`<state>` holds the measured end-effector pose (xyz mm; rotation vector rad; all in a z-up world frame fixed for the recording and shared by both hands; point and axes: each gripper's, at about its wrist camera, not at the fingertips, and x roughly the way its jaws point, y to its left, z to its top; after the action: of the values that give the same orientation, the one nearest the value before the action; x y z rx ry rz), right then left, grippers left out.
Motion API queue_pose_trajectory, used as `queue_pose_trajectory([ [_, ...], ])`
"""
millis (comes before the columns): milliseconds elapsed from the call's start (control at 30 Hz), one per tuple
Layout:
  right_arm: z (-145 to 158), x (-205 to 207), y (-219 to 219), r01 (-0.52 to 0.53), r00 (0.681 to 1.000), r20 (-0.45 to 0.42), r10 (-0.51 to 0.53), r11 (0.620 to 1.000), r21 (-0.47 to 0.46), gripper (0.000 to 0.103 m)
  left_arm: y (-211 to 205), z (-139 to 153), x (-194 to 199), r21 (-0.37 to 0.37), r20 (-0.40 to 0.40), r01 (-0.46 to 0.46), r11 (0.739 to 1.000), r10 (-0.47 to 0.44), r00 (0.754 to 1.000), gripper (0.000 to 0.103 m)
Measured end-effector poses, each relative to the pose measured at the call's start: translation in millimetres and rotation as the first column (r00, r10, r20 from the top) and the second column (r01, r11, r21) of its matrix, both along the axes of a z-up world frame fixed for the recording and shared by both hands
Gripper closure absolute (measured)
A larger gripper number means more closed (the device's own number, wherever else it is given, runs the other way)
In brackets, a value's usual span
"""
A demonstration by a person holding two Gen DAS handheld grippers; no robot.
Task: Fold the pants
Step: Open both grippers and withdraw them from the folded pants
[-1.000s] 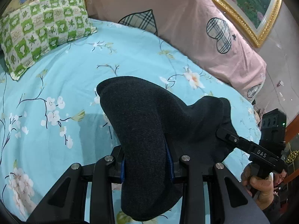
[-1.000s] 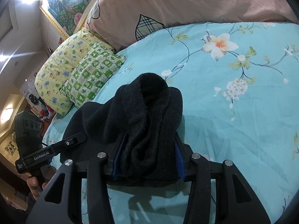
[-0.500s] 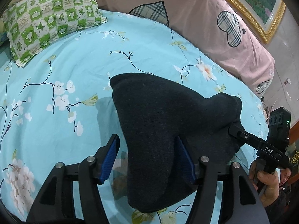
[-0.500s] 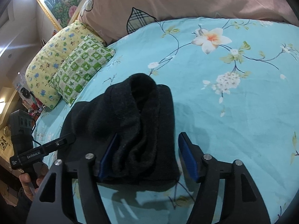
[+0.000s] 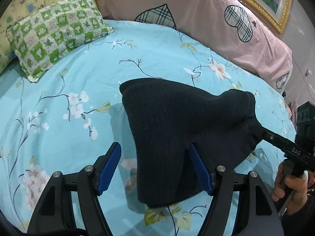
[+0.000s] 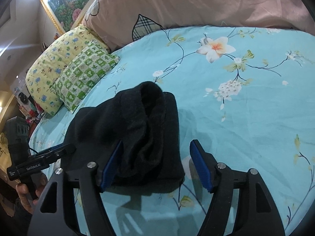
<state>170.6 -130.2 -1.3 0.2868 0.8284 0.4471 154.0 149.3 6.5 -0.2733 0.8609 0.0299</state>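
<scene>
One pair of dark pants [image 5: 177, 129] lies centre frame, with two grippers [image 5: 155, 169] [image 6: 157, 165] at the bottom. Upper left sit two patterned pillows [image 6: 86, 72] [image 6: 55, 63]; one pink bolster [image 5: 196, 19] and one gold-framed painting [image 5: 271, 4] span the top.

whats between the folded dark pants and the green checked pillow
Only bare light blue floral bedsheet lies between the folded dark knit pants and the green-and-white checked pillow; the left wrist view shows it best.

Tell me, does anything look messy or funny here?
Yes, a little. The dark pants sit on the blue bedsheet as a lumpy bundle, humped up at one end instead of lying flat. Both grippers have just opened and let go.
</scene>
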Motion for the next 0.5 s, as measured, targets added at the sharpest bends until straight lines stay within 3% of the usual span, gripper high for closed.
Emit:
queue_pose_trajectory([
  [100, 5.1, -7.6, 3.3, -0.009, 1.000, 0.013, 0.009, 1.000, -0.007, 0.023, -4.6, 3.0, -9.2, 0.026, 0.012, -0.001, 1.000, 0.001, 1.000, 0.028],
  [500, 16.4, -38.6, 29.0, -0.108, 0.991, 0.065, 0.115, 0.989, -0.101, 0.016, -21.7, 1.5, -44.9, 0.085, 0.016, -0.003, 0.996, 0.002, 1.000, 0.025],
])
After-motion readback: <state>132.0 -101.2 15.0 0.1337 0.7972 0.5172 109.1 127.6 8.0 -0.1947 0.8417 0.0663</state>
